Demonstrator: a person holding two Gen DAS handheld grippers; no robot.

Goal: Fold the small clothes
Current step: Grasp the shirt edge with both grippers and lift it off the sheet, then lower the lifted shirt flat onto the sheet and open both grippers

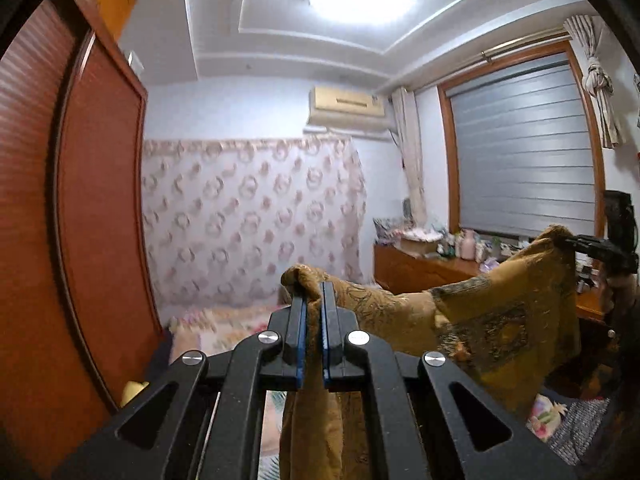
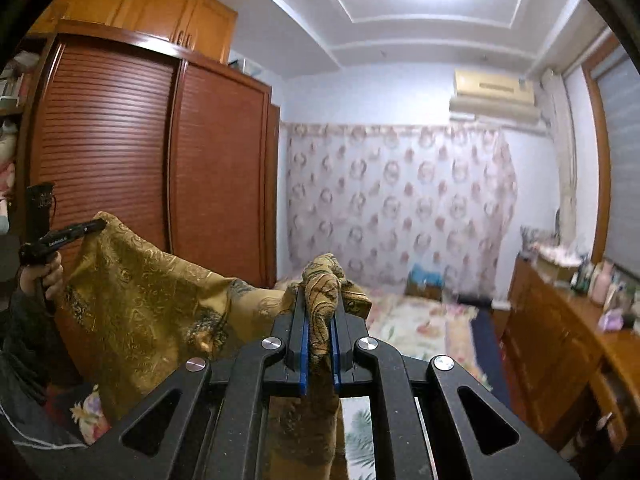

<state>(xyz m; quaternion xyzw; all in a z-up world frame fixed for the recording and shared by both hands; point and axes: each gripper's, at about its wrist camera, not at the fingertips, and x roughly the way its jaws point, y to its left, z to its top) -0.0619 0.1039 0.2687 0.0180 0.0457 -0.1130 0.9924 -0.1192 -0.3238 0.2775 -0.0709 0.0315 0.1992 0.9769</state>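
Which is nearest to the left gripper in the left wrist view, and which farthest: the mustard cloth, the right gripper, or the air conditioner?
1. Mustard cloth: clamped in the left gripper itself.
2. Right gripper: far right, pinching the cloth's other end.
3. Air conditioner: high on the back wall, above the floral sheet.

Bed w/ floral cover; wooden dresser w/ bottles, misc clutter on top.
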